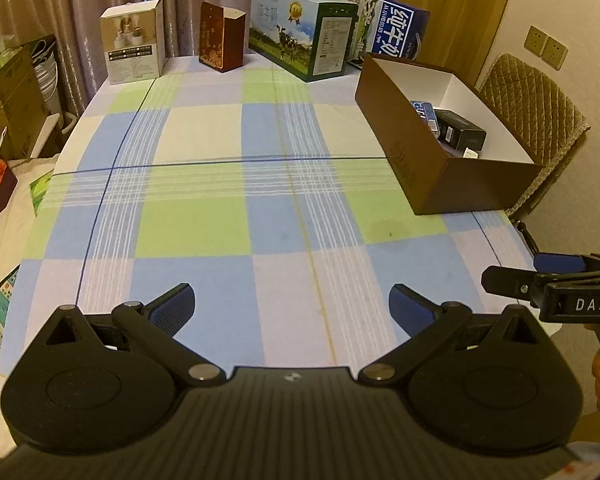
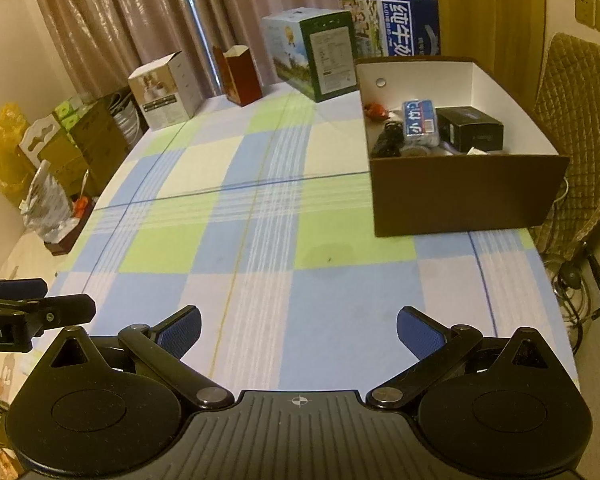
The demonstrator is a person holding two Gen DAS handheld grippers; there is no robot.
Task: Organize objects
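We are holding both tools low over the near edge of the table, and each is standing wide apart with nothing between its blue pads: the left gripper (image 1: 291, 304) and the right gripper (image 2: 299, 322) are both empty. The relation that matters is where the brown box (image 2: 460, 196) is lying from us: it is sitting ahead and to the right, near the table's right edge, its long axis running away from us toward the far cartons, so the right gripper is looking like the nearer one to it. Inside, against the white lining, we are seeing a blue packet (image 2: 419, 122) lying lengthwise, a black carton (image 2: 470, 128) just beside it on the right, a dark object (image 2: 388, 140) on its left that is too blurred to name, and something small and orange-red (image 2: 374, 110) toward the far end. The checked tablecloth (image 1: 220, 216) between us and the box is showing no loose items, so we are judging the gathering largely done, unless the upright boxes along the far edge, such as the white carton (image 1: 134, 42), are meant to follow.
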